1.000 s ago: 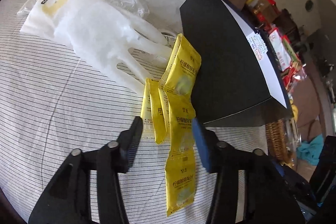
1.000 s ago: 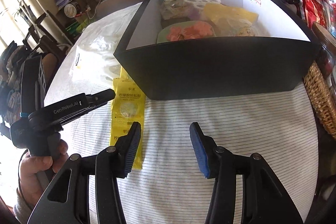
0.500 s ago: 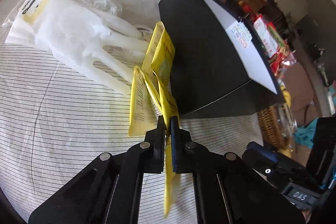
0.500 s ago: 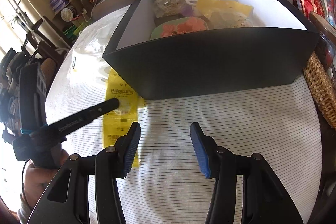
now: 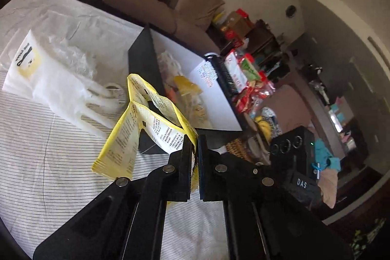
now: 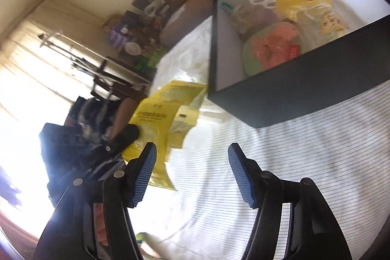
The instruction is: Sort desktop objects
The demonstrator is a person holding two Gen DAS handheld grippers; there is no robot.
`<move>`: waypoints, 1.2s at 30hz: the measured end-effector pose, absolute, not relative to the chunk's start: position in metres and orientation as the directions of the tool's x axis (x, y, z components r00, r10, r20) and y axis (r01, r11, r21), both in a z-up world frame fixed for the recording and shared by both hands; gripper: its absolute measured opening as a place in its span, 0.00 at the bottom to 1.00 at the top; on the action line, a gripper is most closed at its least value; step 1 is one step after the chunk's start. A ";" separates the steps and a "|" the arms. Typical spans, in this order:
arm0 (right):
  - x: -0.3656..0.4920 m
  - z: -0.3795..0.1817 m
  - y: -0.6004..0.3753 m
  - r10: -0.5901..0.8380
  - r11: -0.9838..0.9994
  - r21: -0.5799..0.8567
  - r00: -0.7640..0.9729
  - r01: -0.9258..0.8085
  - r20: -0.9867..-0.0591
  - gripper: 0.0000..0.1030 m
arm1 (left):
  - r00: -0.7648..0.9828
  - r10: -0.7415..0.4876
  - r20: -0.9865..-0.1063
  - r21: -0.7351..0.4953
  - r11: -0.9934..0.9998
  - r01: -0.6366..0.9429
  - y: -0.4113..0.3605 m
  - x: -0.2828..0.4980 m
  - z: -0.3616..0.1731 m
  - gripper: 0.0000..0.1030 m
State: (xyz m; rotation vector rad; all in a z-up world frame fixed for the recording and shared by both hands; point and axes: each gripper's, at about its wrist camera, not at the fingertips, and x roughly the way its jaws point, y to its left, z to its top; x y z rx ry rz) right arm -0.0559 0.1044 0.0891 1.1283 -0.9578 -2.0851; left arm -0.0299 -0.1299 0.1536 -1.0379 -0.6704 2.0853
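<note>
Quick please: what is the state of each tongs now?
Left tongs: closed on the yellow sachets.
Right tongs: opening, nothing between them.

Daylight pours in from the window (image 6: 26, 94) at the left of the right wrist view and burns that whole side out to white glare. That picture is smeared with motion blur: the stripes of the tablecloth (image 6: 304, 150) run soft and the yellow sachets (image 6: 158, 118) have fuzzy edges. The left wrist view is sharper but dimmer, its far room grey. Both pictures bow strongly, with black corners.
</note>
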 end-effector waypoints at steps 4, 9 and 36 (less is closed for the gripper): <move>-0.064 0.104 0.123 -0.821 -0.405 0.902 -0.493 0.150 -0.287 0.77 | -0.395 0.842 -0.369 -0.731 -0.525 -0.436 -0.132 -0.021 0.176 0.04; -0.078 0.113 0.142 -0.874 -0.234 0.955 -0.470 0.183 -0.124 0.84 | -0.331 0.911 -0.247 -0.758 -0.394 -0.520 -0.137 -0.011 0.200 0.04; -0.089 0.274 0.146 -0.753 -0.631 0.602 -0.574 0.490 -0.321 0.11 | -0.499 0.773 -0.392 -0.536 -0.633 -0.559 -0.130 0.020 0.218 0.62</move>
